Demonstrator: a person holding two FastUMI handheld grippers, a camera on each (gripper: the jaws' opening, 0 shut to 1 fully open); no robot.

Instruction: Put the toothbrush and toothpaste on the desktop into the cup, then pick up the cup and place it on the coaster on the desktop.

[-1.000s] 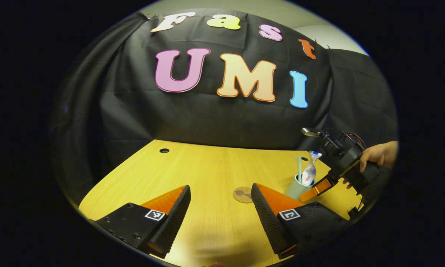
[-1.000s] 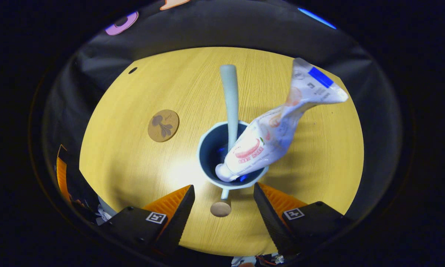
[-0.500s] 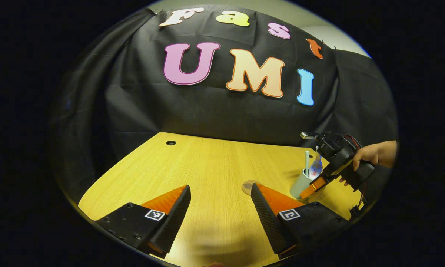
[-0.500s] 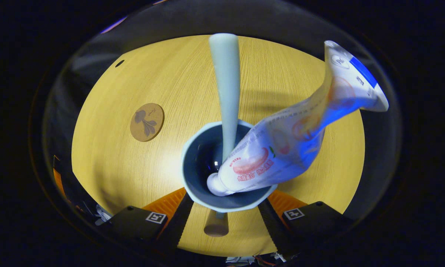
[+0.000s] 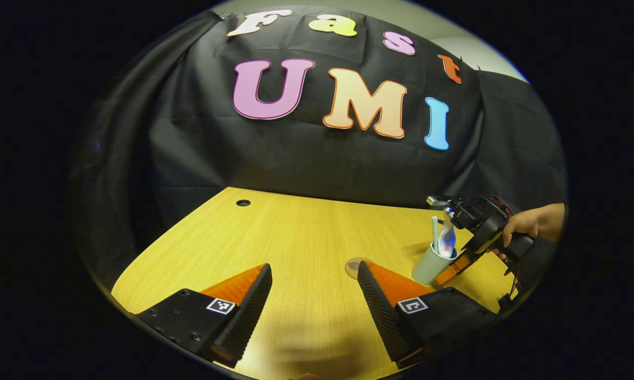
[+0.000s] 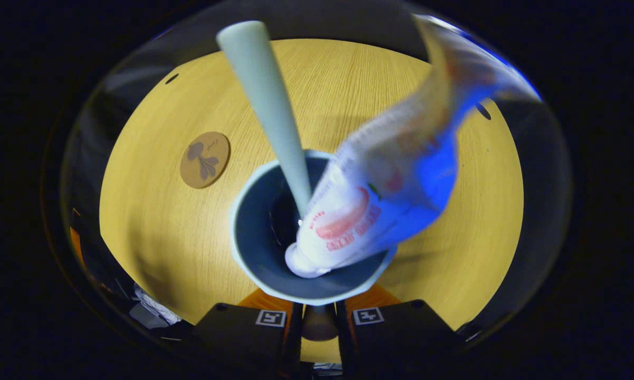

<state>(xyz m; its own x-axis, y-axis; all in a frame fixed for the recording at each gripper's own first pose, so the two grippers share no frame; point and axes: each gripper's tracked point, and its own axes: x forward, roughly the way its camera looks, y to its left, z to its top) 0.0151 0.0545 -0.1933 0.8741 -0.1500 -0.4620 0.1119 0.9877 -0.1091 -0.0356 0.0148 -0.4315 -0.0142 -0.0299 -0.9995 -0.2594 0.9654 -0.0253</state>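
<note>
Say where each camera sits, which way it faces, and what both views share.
Left gripper view: rides the left gripper, low over the desk, facing the booth wall; its open fingers show below, a hand far right.
Right gripper view: rides the right gripper, looking down into the cup; its fingers nearly closed at the handle.
Shared: cup, toothbrush, toothpaste, coaster, desk.

Yellow wood-grain counter spanning booth, grain running away from left gripper view; round cable hole showing near far-left edge. Round brown coaster with dark plant print lying flat on counter, apart from cup. Cup standing near counter's right side in left gripper view; whether its base is touching counter cannot be told.
</note>
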